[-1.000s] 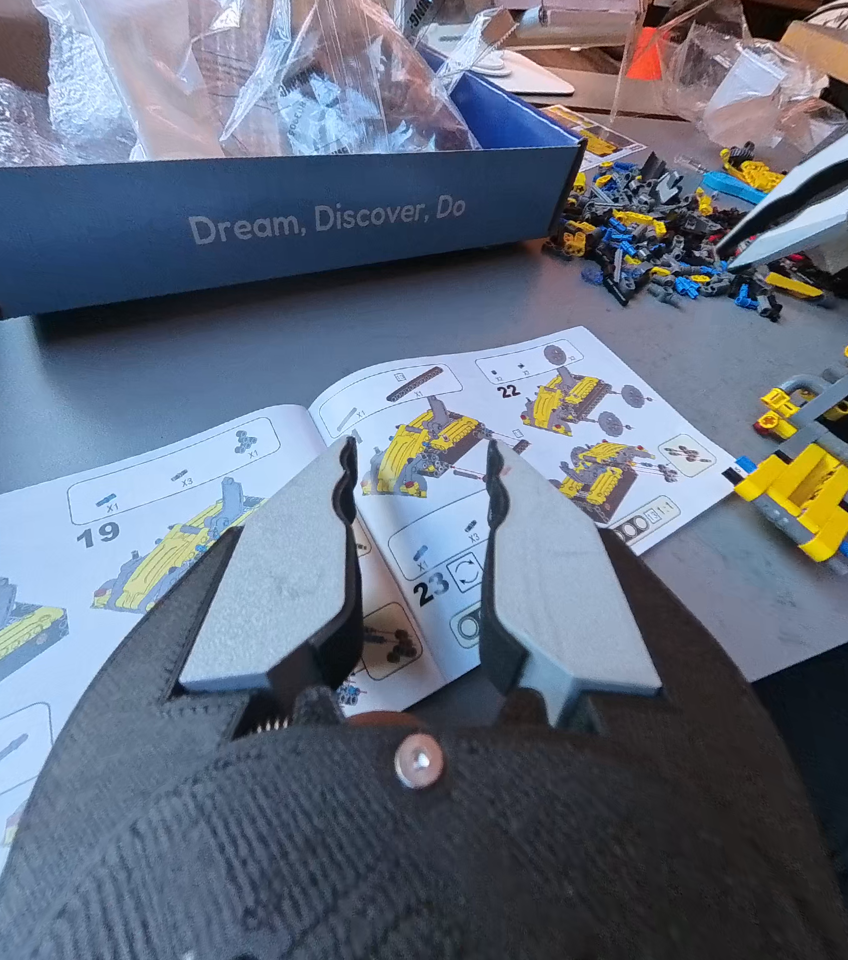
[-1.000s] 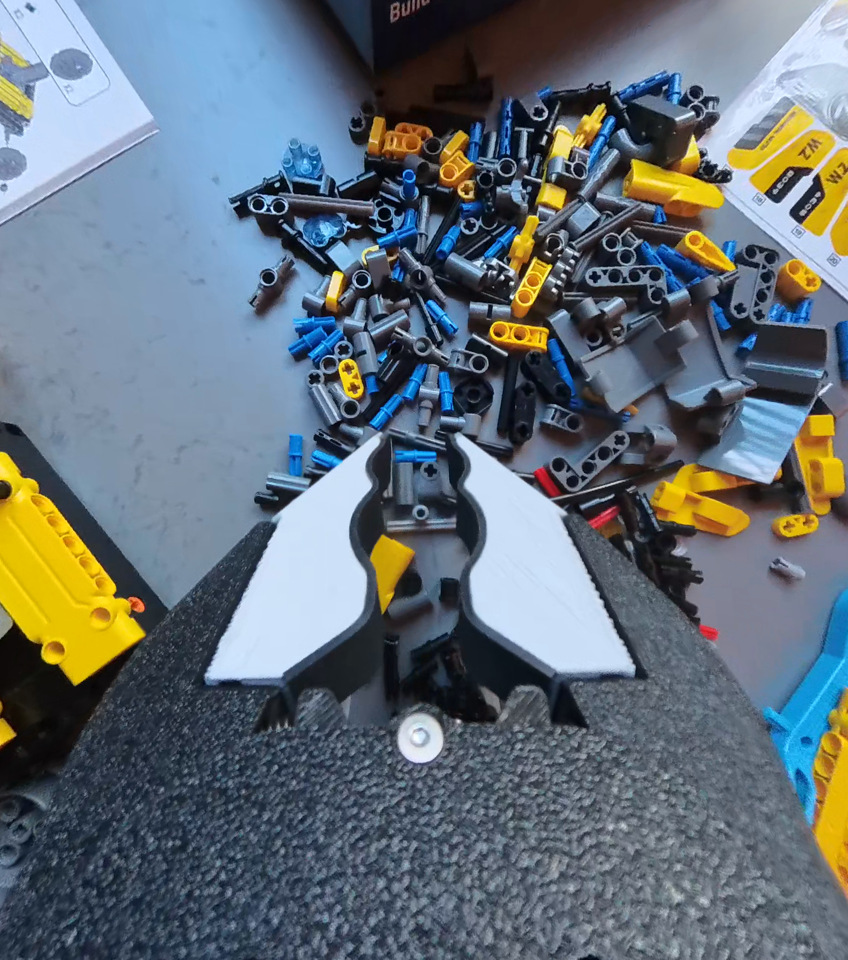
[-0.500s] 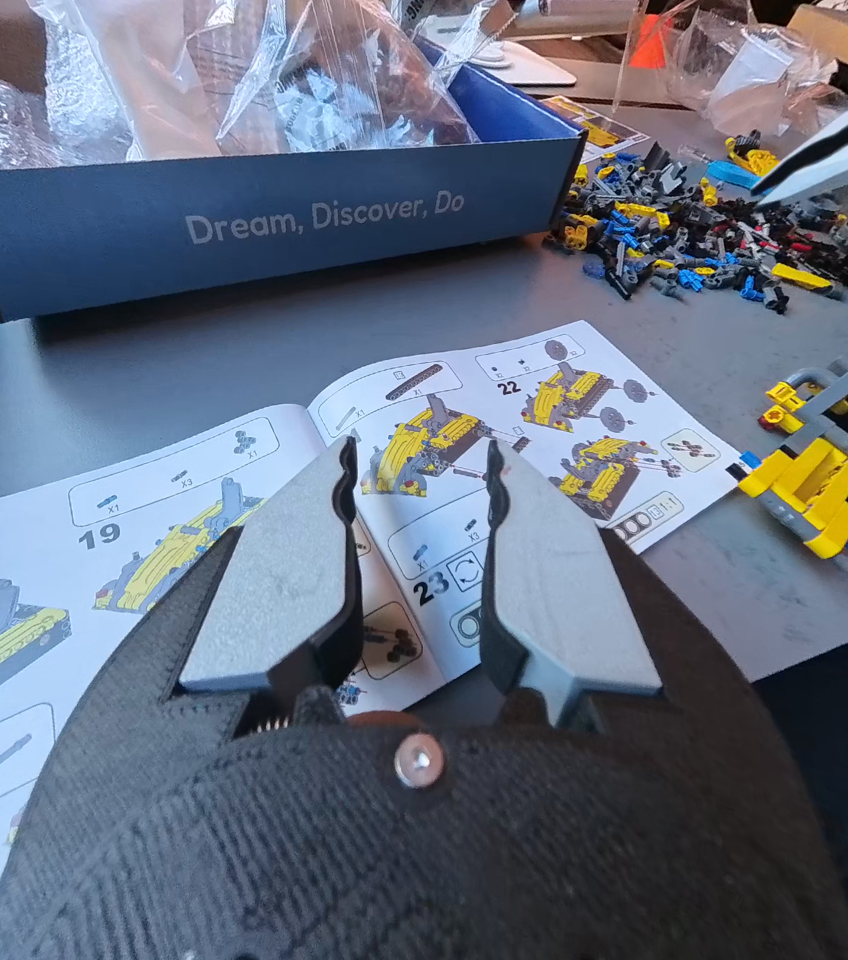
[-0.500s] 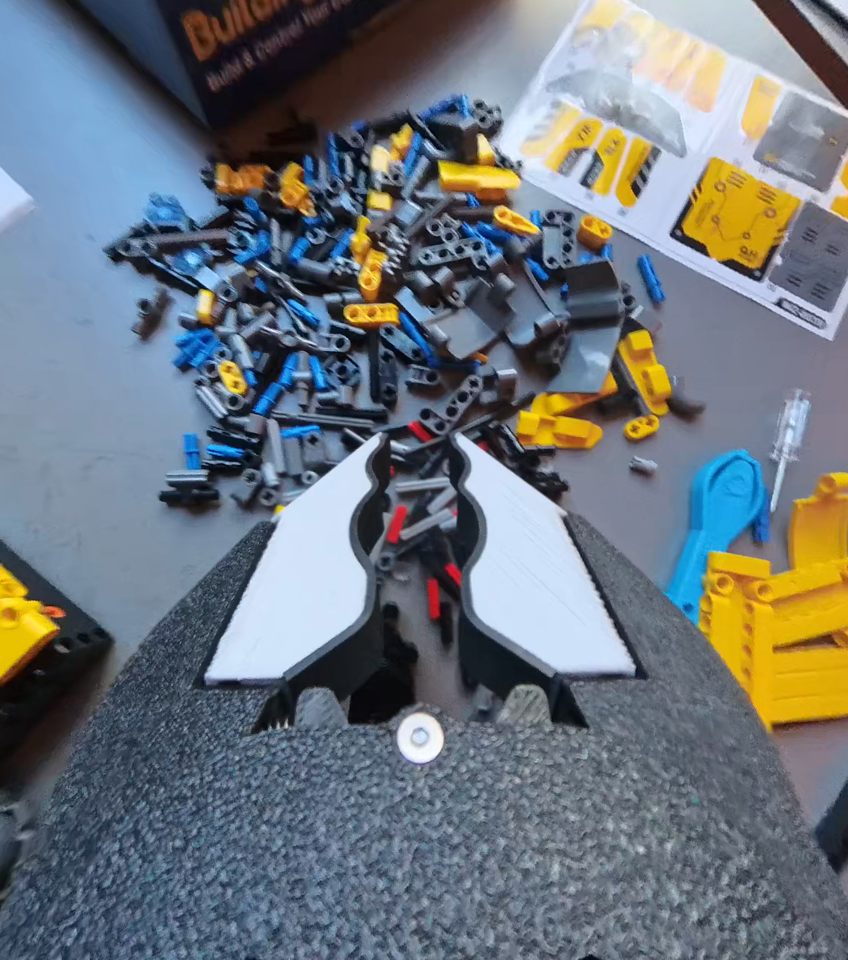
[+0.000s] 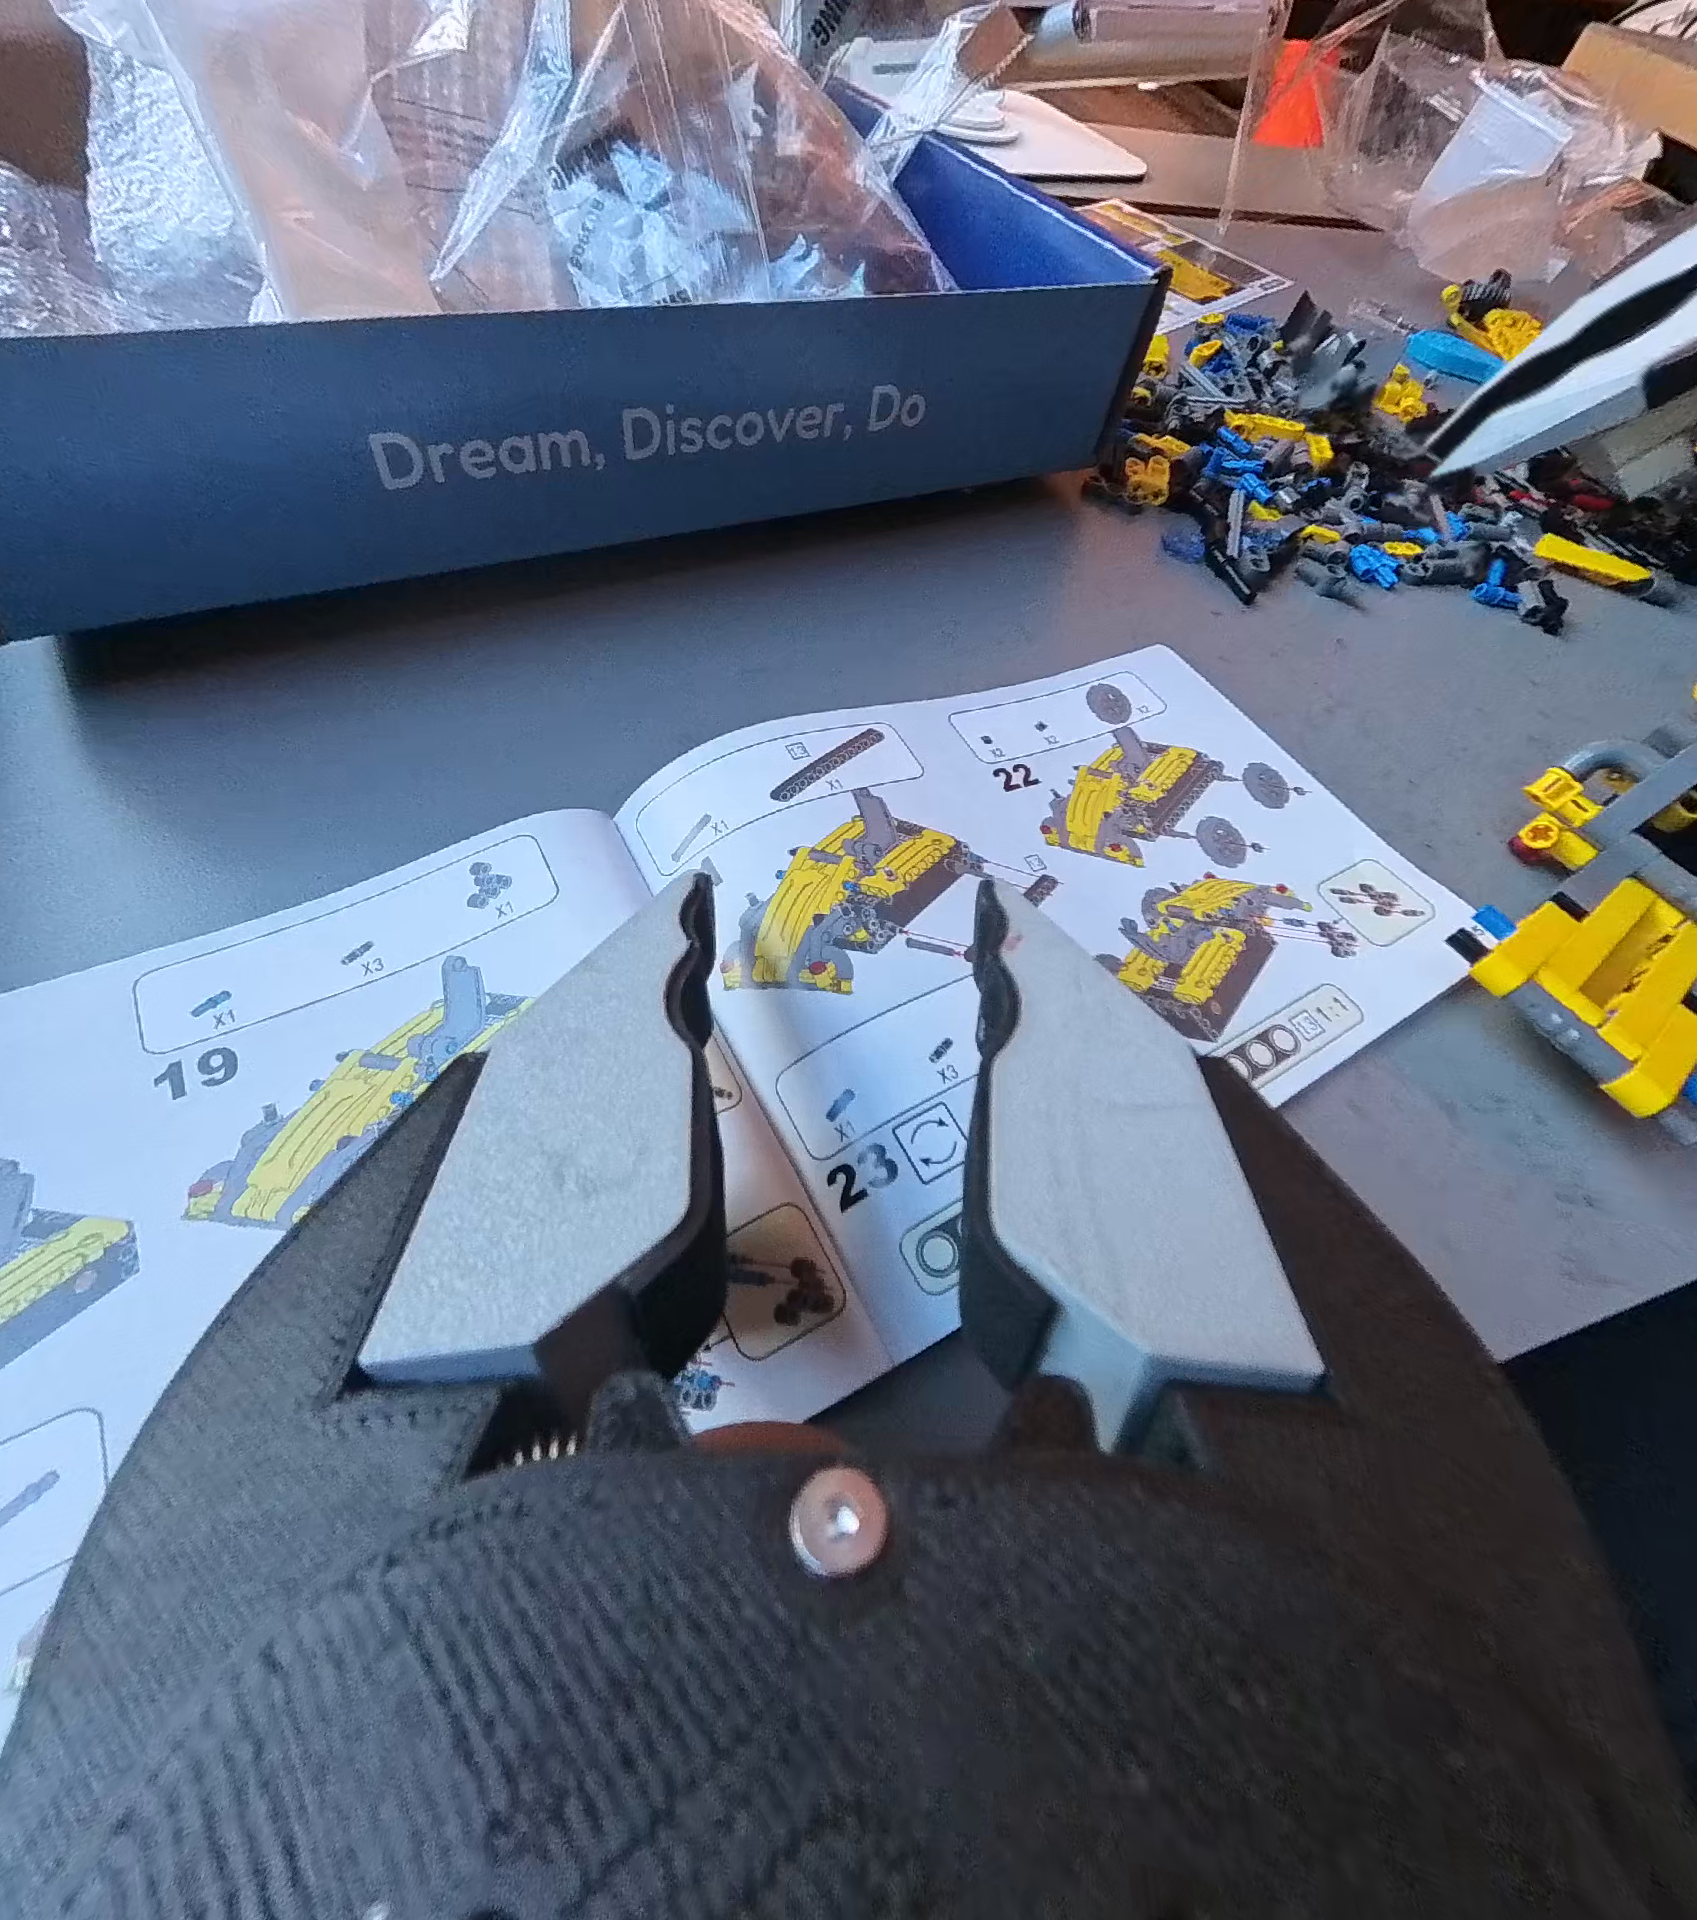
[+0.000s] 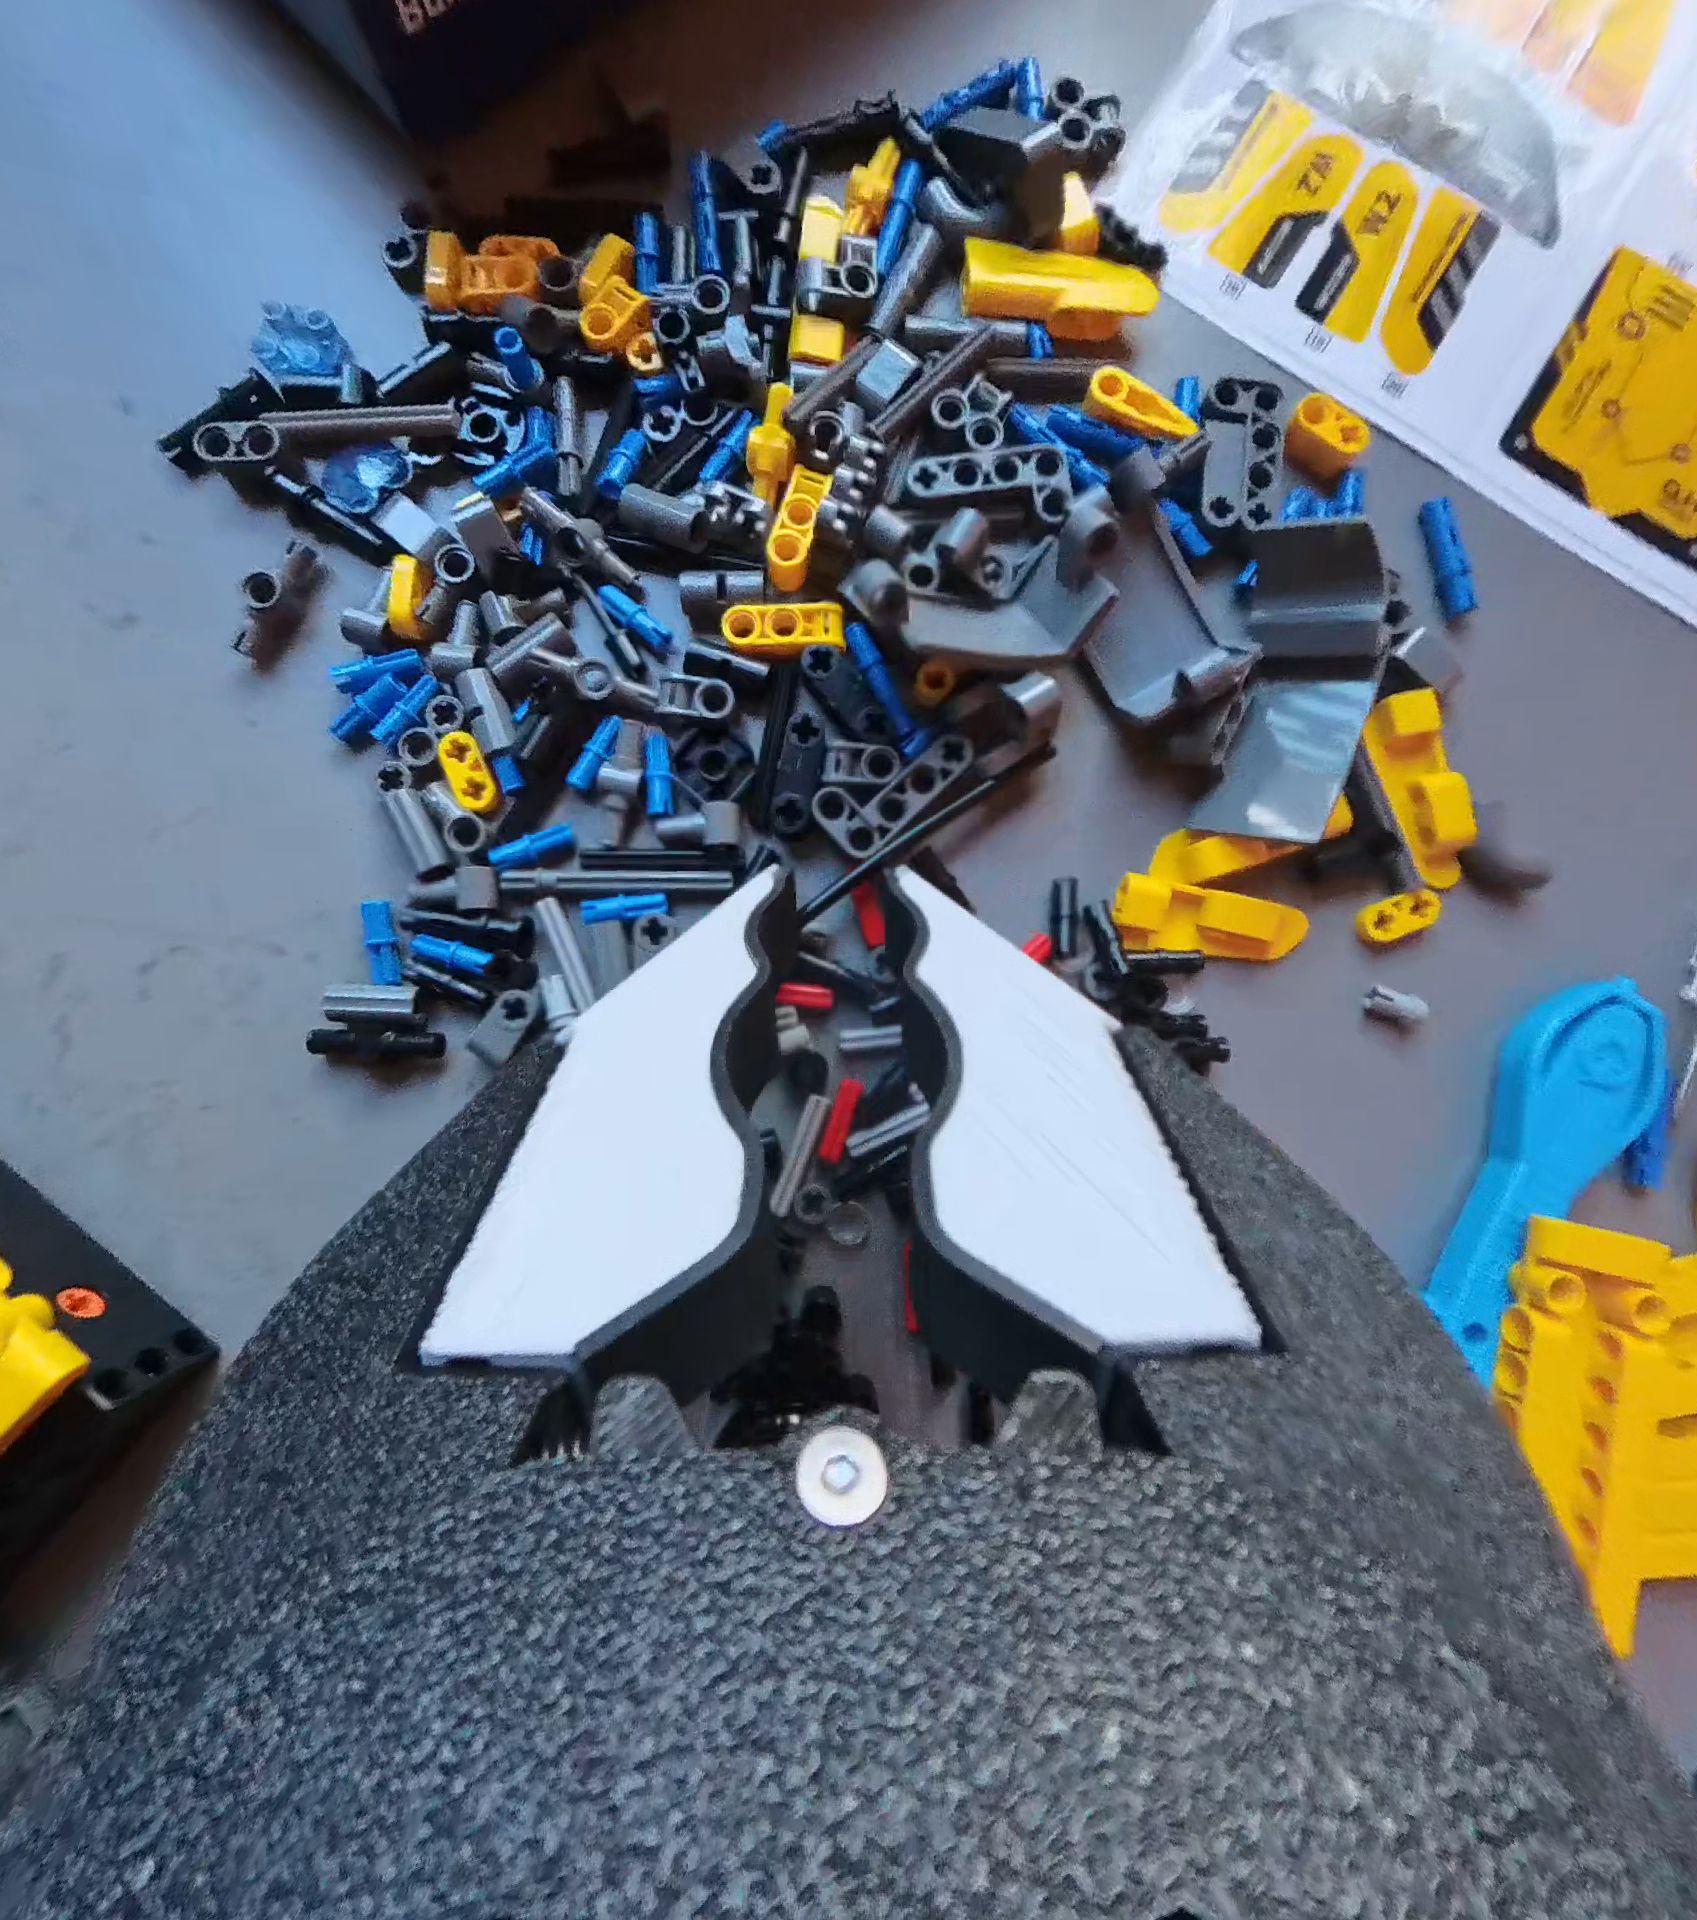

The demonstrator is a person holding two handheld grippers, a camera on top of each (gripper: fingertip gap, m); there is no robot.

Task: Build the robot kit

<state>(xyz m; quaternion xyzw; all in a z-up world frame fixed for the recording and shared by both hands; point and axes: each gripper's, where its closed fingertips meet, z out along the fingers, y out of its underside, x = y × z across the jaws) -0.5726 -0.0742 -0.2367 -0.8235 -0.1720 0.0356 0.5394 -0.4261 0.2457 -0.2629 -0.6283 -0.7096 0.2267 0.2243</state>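
Hovering my empty, parted left gripper (image 5: pixel 839 914) over the open instruction booklet (image 5: pixel 927 831), I keep my right gripper (image 6: pixel 836 896), jaws narrowly apart, above the loose plastic pieces (image 6: pixel 771 540), nothing grasped.

The grey surface (image 5: pixel 324 748) carries an open instruction booklet (image 5: pixel 1083 831) at its middle, a blue box (image 5: pixel 511 457) at 11 o'clock and a part-built yellow model (image 5: pixel 1633 935) at 3. A heap of small building pieces (image 6: pixel 771 582) lies at 12, a sticker sheet (image 6: pixel 1550 312) at 2, a blue lever (image 6: pixel 1540 1132) at 4.
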